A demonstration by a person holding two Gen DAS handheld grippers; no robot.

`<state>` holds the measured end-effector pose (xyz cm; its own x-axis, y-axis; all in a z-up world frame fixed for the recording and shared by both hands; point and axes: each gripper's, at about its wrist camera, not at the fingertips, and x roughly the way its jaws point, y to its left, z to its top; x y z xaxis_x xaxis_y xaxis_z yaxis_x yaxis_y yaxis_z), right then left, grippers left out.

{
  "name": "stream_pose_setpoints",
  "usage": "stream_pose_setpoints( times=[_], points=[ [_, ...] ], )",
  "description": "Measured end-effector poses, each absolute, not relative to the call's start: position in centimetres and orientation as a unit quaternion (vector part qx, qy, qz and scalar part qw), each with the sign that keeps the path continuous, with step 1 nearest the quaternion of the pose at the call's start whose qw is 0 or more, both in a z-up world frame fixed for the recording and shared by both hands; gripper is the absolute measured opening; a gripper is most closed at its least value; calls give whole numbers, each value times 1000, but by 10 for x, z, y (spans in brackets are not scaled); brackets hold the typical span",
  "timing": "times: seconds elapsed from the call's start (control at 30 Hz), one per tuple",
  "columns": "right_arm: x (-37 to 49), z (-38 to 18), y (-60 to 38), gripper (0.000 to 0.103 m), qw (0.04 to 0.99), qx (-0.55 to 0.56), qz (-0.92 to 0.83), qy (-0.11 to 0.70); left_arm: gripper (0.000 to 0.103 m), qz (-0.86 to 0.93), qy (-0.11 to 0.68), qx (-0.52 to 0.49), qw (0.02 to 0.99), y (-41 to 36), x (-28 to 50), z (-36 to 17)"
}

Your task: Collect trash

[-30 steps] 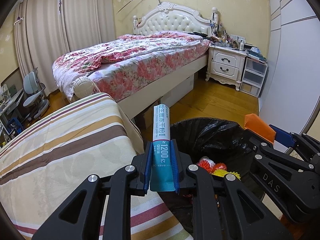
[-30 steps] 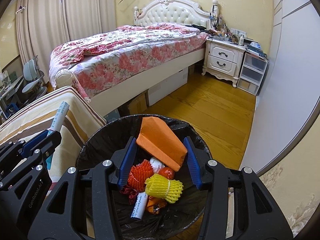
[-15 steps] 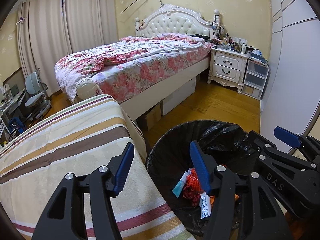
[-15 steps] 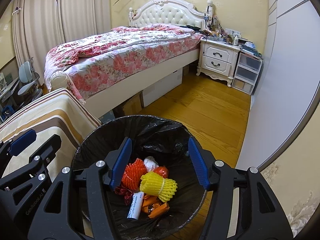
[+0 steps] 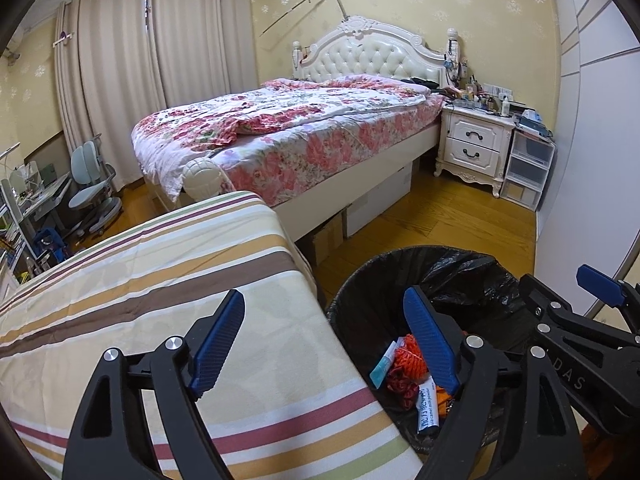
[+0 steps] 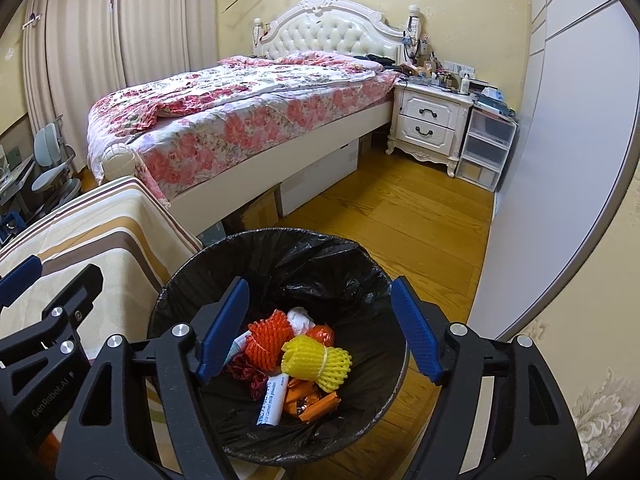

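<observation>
A round bin with a black liner (image 6: 276,248) stands on the wood floor; its rim also shows in the left wrist view (image 5: 432,254). Inside lie yellow foam netting (image 6: 316,360), orange netting (image 6: 266,336), an orange wrapper (image 6: 316,402), a white sachet (image 6: 272,400) and the teal sachet (image 5: 383,365). My right gripper (image 6: 320,336) is open and empty above the bin. My left gripper (image 5: 326,340) is open and empty, straddling the striped surface's edge and the bin's left rim.
A striped cloth-covered surface (image 5: 140,280) lies left of the bin. A floral bed (image 5: 300,132), a white nightstand (image 5: 472,144) and plastic drawers (image 5: 526,168) stand beyond. A white wardrobe wall (image 6: 560,160) runs along the right.
My left gripper opened and dropped the teal sachet into the bin. My right gripper let go of the orange wrapper, which now lies in the bin. Both grippers drew back slightly.
</observation>
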<state>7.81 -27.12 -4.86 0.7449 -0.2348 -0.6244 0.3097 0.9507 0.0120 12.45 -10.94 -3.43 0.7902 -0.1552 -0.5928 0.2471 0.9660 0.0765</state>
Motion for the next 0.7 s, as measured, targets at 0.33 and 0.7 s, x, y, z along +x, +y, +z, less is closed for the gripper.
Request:
stream_pose_setpoints(
  times=[0.33, 0.7],
  points=[
    [53, -41, -243, 80, 934, 50, -136, 326, 84, -83, 300, 75, 947, -73, 96, -26],
    [13, -22, -210, 85, 945, 40, -124, 300, 84, -66, 287, 51, 954, -31, 56, -9]
  ],
)
